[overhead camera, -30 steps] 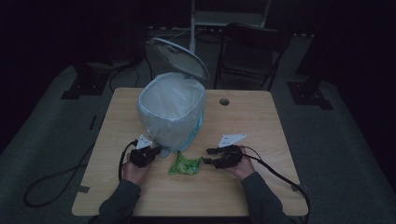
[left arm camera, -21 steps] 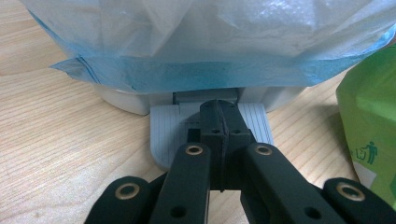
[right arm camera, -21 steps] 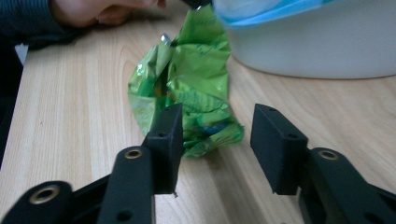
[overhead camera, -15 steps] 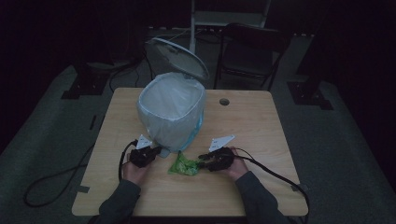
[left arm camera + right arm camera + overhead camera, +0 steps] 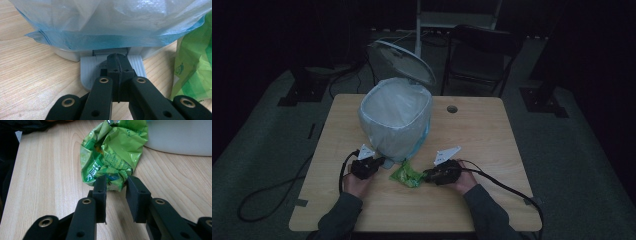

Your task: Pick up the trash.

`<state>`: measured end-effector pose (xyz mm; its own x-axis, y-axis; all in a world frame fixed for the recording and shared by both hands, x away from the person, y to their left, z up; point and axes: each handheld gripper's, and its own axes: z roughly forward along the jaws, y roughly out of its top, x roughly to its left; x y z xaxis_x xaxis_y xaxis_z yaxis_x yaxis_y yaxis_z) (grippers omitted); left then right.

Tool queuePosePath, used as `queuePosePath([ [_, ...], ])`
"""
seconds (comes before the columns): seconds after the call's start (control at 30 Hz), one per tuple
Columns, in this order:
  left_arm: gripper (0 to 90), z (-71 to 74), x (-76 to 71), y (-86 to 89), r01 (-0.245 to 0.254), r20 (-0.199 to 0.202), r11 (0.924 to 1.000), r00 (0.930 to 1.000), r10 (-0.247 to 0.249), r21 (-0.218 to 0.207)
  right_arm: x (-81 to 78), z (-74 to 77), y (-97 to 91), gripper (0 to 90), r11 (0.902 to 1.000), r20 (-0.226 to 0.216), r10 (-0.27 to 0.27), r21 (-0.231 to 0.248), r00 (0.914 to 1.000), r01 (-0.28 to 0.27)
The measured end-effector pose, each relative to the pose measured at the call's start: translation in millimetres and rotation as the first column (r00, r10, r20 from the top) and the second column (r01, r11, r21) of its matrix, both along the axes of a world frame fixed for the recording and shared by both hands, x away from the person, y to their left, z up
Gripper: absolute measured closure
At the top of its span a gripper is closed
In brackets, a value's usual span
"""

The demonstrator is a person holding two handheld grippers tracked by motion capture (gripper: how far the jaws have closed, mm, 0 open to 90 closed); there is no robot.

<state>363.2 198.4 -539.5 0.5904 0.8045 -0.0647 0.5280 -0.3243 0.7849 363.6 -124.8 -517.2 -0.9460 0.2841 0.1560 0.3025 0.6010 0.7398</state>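
Observation:
A white pedal bin [image 5: 396,120] lined with a pale blue bag [image 5: 107,22] stands mid-table, its lid [image 5: 401,61] tipped up. My left gripper [image 5: 117,62] is shut, its tips resting on the bin's grey pedal [image 5: 90,70]; in the high view the left gripper [image 5: 381,161] sits at the bin's foot. A crumpled green wrapper [image 5: 112,150] lies on the table in front of the bin. My right gripper [image 5: 116,185] has just been closing, and its pads now touch the wrapper's near end on both sides. From above, the right gripper [image 5: 426,175] meets the wrapper [image 5: 407,175] from the right.
The wooden table [image 5: 492,140] has a cable hole [image 5: 452,108] at the back right. Cables trail from both grippers over the table edges. A dark chair [image 5: 484,55] stands behind the table. The wrapper [image 5: 195,65] lies just right of the pedal.
My right gripper has shifted a little left, up to the green wrapper, and its jaws have narrowed around the wrapper's end. The left gripper and the bin lid have stayed put.

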Motion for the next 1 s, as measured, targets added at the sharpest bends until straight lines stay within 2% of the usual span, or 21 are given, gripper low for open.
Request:
queuePosePath([
  [0.23, 90.0, 0.0, 0.0, 0.0, 0.000, 0.000, 1.0000, 1.0000, 0.000, 0.000, -0.9, 1.0, 0.2, 76.5, 0.9999, 0.005, 0.004, 0.010, 1.0000, -0.004],
  [0.37, 90.0, 0.0, 0.0, 0.0, 0.000, 0.000, 1.0000, 1.0000, 0.000, 0.000, -2.3, 1.2, 0.4, 78.9, 0.9999, 0.023, 0.006, 0.009, 0.9997, -0.006],
  [0.47, 90.0, 0.0, 0.0, 0.0, 0.000, 0.000, 1.0000, 1.0000, 0.000, -0.001, -3.2, 2.7, -0.2, 85.5, 0.9999, 0.032, 0.004, 0.014, 0.9995, -0.004],
  [0.7, 90.0, 0.0, 0.0, 0.1, 0.000, -0.001, 1.0000, 1.0000, 0.000, -0.001, -4.4, 4.7, -1.3, 86.8, 0.9999, 0.042, 0.014, 0.009, 0.9990, -0.014],
  [0.87, 90.0, 0.0, 0.1, 0.1, 0.001, -0.001, 1.0000, 1.0000, -0.001, -0.002, -7.8, 6.5, -2.8, 87.4, 0.9992, 0.048, 0.038, -0.013, 0.9982, -0.037],
  [1.0, 90.0, 0.0, 0.1, 0.1, 0.001, -0.001, 1.0000, 1.0000, -0.001, -0.003, -12.7, 9.9, -13.9, 87.5, 0.9994, 0.053, 0.029, -0.020, 0.9982, -0.028],
])
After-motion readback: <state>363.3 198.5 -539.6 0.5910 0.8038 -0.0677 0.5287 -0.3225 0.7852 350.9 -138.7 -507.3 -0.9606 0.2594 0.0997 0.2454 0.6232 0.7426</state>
